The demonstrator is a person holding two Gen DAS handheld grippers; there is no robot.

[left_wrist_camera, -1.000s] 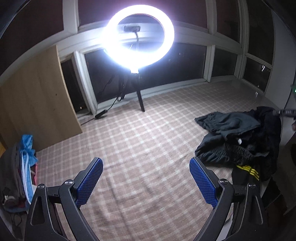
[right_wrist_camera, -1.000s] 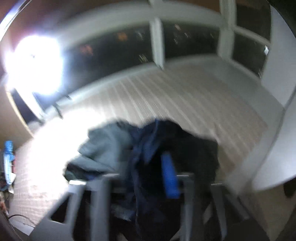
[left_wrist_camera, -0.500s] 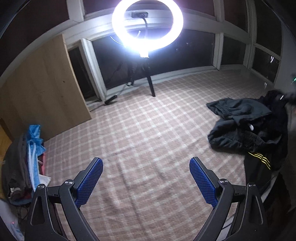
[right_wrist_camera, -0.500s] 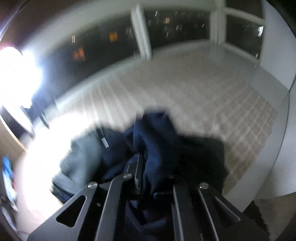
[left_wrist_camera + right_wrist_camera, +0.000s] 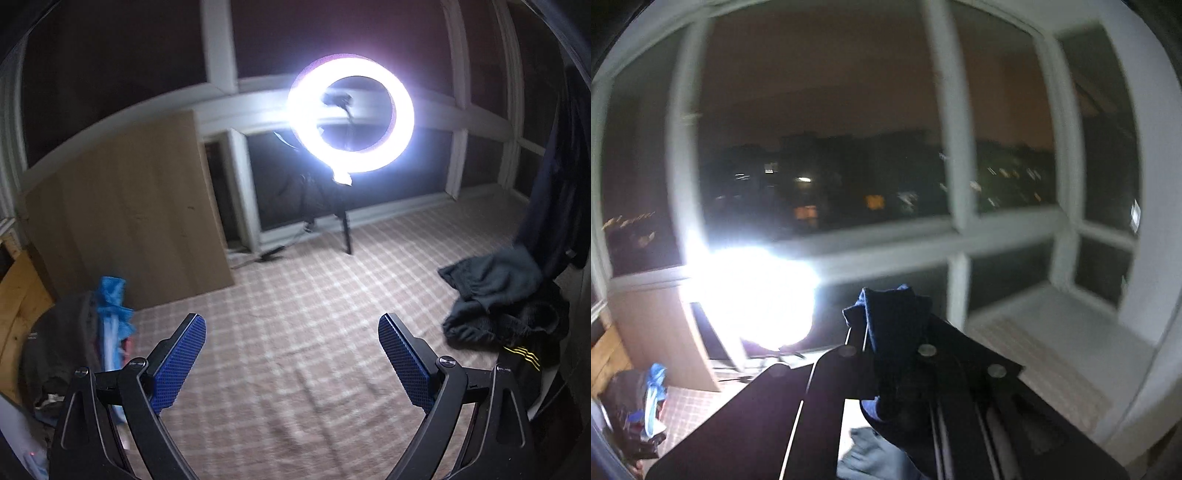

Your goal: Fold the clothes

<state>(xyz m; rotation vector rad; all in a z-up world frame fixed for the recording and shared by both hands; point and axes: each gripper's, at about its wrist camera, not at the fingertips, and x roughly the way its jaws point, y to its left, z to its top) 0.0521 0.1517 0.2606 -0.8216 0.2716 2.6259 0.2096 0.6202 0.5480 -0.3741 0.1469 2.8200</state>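
My right gripper (image 5: 886, 332) is shut on a dark navy garment (image 5: 894, 314), lifted high so the view faces the windows. In the left wrist view that navy garment (image 5: 557, 192) hangs down the right edge above a heap of clothes (image 5: 495, 299): a grey piece and a black piece with yellow stripes (image 5: 521, 354) on the checked bedspread (image 5: 295, 332). My left gripper (image 5: 291, 339) is open over the bedspread, blue pads wide apart, nothing between them. The grey piece (image 5: 871, 458) shows below the right gripper.
A bright ring light (image 5: 351, 114) on a tripod stands at the far edge before dark windows. A wooden board (image 5: 122, 229) leans at the left. A second pile of clothes (image 5: 88, 332) with a blue item lies at the left edge.
The right gripper closed on the navy garment and rose steeply, pulling it up off the heap. The left gripper lifted and swung leftward, staying open.
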